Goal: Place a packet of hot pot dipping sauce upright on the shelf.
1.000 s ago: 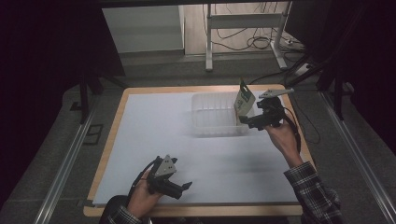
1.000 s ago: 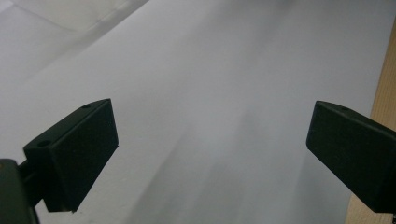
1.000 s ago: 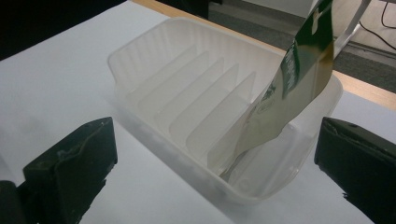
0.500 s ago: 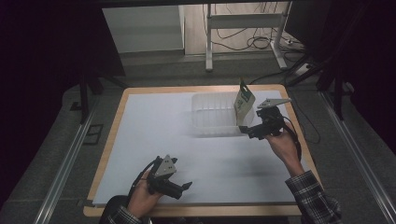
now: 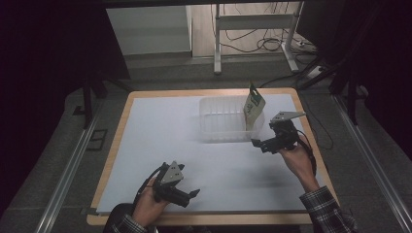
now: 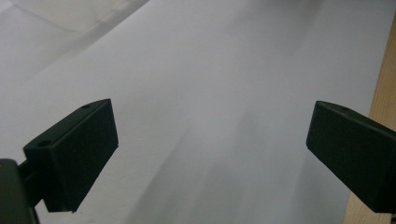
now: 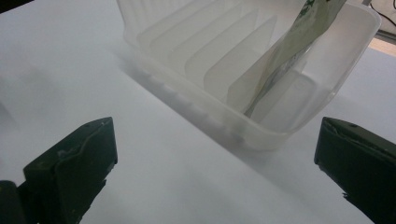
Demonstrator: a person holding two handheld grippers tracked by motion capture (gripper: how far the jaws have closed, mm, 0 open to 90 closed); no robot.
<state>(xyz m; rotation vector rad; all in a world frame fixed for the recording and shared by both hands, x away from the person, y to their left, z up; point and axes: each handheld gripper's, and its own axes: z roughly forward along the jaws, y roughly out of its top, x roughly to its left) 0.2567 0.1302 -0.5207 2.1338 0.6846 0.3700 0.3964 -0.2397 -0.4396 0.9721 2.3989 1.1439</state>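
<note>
A clear plastic bin (image 5: 223,124) with upright dividers stands at the table's back centre. A green and beige pouch (image 5: 254,106) leans upright in its right end slot. In the right gripper view, the pouch (image 7: 292,51) stands between the last dividers of the bin (image 7: 205,70). My right gripper (image 5: 260,144) hovers just in front of the bin's right corner, open and holding nothing, its jaws wide apart (image 7: 215,172). My left gripper (image 5: 191,196) rests low near the front edge, open and holding nothing, over the white sheet (image 6: 210,158).
A white sheet (image 5: 170,131) covers the wooden table (image 5: 155,93), whose edge strip (image 6: 384,88) shows in the left gripper view. Beyond the table are desk legs (image 5: 217,43) and floor cables (image 5: 252,43). Metal rails (image 5: 68,170) run along both sides.
My right gripper has drawn back from the pouch toward the front of the table, leaving the pouch standing in the bin. The left gripper has stayed put.
</note>
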